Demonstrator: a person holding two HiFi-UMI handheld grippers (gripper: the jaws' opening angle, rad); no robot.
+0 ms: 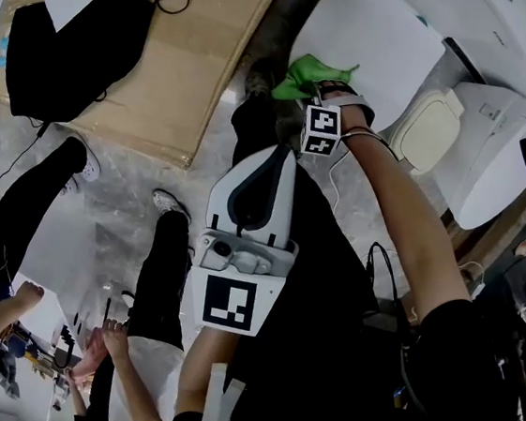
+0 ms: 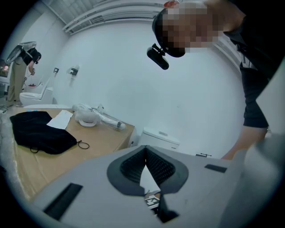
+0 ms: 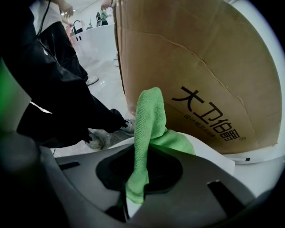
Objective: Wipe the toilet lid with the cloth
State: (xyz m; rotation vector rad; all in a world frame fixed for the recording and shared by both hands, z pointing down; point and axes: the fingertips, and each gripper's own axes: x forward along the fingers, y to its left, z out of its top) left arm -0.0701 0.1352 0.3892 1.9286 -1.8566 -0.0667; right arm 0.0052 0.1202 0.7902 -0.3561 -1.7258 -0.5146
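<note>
— Where is the cloth?
— In my right tool. Its jaws pinch the green cloth, and one end stands up past them in front of the cardboard box.
— And the toilet?
— The toilet is off to my right. Its pale lid looks apart from the cloth, I think, though the steep angle makes that hard to judge.
— Your left?
— My left tool is pressed together at the tips, nothing between them, held close in front of my dark clothes
</note>
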